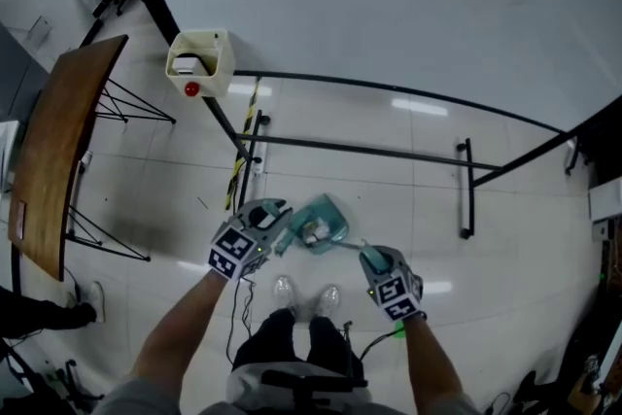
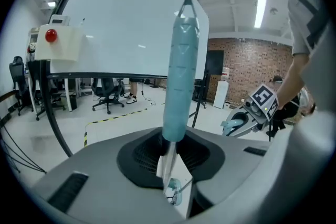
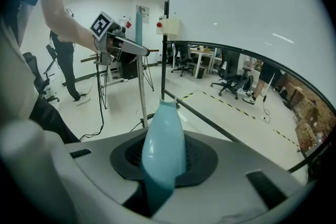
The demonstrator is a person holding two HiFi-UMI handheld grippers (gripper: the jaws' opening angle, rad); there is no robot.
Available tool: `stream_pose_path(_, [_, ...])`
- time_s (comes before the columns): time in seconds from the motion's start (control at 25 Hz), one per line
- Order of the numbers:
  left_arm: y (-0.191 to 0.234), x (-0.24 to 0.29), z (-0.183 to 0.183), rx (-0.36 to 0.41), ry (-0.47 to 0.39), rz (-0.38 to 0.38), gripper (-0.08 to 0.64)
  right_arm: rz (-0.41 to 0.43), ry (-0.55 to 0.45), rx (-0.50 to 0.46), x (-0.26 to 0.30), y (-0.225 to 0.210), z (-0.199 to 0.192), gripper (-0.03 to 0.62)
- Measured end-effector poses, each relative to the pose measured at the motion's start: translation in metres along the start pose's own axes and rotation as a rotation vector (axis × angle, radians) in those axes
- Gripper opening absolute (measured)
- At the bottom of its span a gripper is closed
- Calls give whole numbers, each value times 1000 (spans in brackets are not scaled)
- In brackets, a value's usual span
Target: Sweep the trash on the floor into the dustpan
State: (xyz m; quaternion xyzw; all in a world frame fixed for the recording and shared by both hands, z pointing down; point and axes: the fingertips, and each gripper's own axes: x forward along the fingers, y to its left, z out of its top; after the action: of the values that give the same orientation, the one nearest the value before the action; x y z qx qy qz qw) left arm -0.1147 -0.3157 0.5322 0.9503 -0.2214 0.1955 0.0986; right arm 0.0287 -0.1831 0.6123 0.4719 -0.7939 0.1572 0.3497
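My left tool (image 1: 278, 234) pinched a teal handle (image 2: 181, 71), and my right tool (image 1: 370, 258) pinched a second handle (image 3: 160, 149). The dustpan (image 1: 321, 221) was between the tools, seemingly holding trash. I think tilting it could spill everything.

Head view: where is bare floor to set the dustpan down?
Bare floor lies right of the dustpan, up to the black foot bar, and left of the striped tape toward the table legs. Crowded: cables by the shoes, and the left gripper and right gripper, each clamping a teal handle, beside the dustpan.
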Motion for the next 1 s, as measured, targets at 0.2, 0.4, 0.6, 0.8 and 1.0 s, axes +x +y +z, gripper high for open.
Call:
stream_pose_path(0.2, [-8, 11, 8, 15, 1, -7, 69, -67, 10, 36, -7, -19, -14, 84])
stream_pose_path(0.4, [-17, 25, 12, 10, 0, -11, 67, -117, 28, 70, 4, -36, -31, 83])
stream_pose_path(0.6, [-31, 30, 14, 0, -2, -21, 67, -143, 54, 101, 4, -39, -60, 86])
stream_pose_path(0.8, [-41, 36, 15, -3, 10, -27, 67, -162, 59, 167, -1, -53, -72, 89])
stream_pose_path(1.0, [-57, 42, 10, 7, 39, -28, 67, -140, 69, 193, -1, -57, -76, 101])
